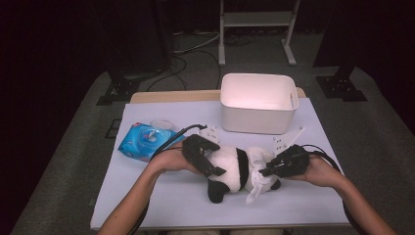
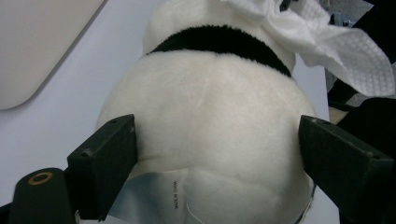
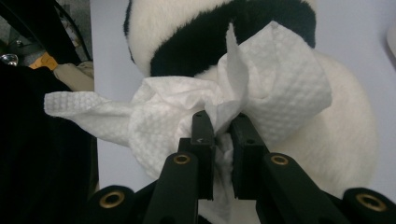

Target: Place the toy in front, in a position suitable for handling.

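Note:
A black-and-white panda plush (image 1: 235, 166) lies on the table's middle. My left gripper (image 1: 214, 157) spans its white body from the left. In the left gripper view, that gripper (image 2: 217, 140) has both pads pressed into the plush's (image 2: 210, 107) sides, above a sewn-in label. My right gripper (image 1: 267, 171) comes in from the right, shut on a white wet wipe (image 1: 258, 183) that rests against the plush. In the right gripper view, the right gripper (image 3: 223, 126) pinches the crumpled wipe (image 3: 280, 84) against the panda's (image 3: 345, 154) fur.
A white plastic bin (image 1: 258, 103) stands behind the plush at the back of the table (image 1: 161, 205). A blue pack of wipes (image 1: 144, 139) lies at the left. Cables trail from both grippers. The floor and a frame's legs lie beyond the table.

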### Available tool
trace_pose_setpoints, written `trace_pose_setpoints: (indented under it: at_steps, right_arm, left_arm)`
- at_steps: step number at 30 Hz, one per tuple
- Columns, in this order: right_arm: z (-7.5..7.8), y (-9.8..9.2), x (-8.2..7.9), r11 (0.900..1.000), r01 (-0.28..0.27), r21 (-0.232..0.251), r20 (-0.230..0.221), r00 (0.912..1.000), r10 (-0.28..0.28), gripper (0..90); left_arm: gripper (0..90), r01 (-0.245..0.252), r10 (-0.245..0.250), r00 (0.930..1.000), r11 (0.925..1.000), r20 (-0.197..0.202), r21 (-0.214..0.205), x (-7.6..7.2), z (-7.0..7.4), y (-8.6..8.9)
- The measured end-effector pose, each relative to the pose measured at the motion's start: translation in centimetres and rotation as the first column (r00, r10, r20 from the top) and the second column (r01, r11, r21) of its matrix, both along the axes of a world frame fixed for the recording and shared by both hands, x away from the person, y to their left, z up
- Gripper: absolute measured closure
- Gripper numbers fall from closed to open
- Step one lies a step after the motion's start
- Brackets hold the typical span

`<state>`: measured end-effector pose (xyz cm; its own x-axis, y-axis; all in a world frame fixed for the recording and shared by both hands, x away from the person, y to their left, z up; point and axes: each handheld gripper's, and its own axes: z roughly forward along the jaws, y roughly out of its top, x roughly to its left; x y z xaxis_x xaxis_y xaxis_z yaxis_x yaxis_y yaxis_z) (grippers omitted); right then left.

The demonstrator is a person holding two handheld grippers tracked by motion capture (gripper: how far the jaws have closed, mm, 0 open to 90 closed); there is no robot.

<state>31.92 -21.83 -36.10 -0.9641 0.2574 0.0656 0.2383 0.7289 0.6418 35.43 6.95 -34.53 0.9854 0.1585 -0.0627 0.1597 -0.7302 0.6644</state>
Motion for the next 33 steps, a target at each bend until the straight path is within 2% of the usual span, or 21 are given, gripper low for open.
trace_pose_setpoints:
  at_steps: [5, 7, 11, 17, 24, 28, 33]
  right_arm:
    - [0.0, 0.2, -0.3, 1.0000, 0.000, 0.004, 0.002, 1.0000, 0.000, 80.5]
    - [0.2, 0.4, -0.4, 1.0000, -0.007, 0.002, 0.016, 0.9999, 0.007, 80.5]
    - [1.0, 1.0, -0.2, 0.9994, -0.034, 0.000, 0.042, 0.9986, 0.034, 80.6]
    - [1.4, 3.2, 0.5, 0.9977, -0.068, -0.002, 0.056, 0.9961, 0.068, 80.5]
    - [1.9, 5.6, 1.1, 0.9951, -0.098, 0.012, 0.098, 0.9905, 0.096, 80.5]
    - [1.9, 5.5, 1.3, 0.9961, -0.088, 0.010, 0.096, 0.9916, 0.087, 80.3]
    - [1.7, 4.1, 1.5, 0.9984, -0.056, 0.007, 0.092, 0.9942, 0.056, 80.3]
  left_arm:
    - [13.3, 0.004, -0.004, 0.9999, 0.9998, -0.014, 0.021, 0.0, -0.2, -0.2]
    - [13.3, 0.004, -0.004, 0.9999, 0.9997, -0.016, 0.024, 0.0, -0.5, -0.3]
    - [14.0, 0.007, -0.007, 0.9999, 0.9998, 0.011, 0.021, -0.2, -0.7, -0.4]
    - [14.3, 0.035, -0.035, 0.9991, 0.9986, 0.021, 0.040, -0.5, -0.8, -0.8]
    - [14.2, 0.036, -0.038, 0.9987, 0.9979, 0.034, 0.055, -0.9, -1.0, -0.9]
    - [14.2, 0.034, -0.036, 0.9988, 0.9981, 0.033, 0.050, -0.9, -1.1, -0.8]
    - [14.2, 0.034, -0.035, 0.9988, 0.9988, 0.035, 0.035, -0.8, -1.2, -0.6]
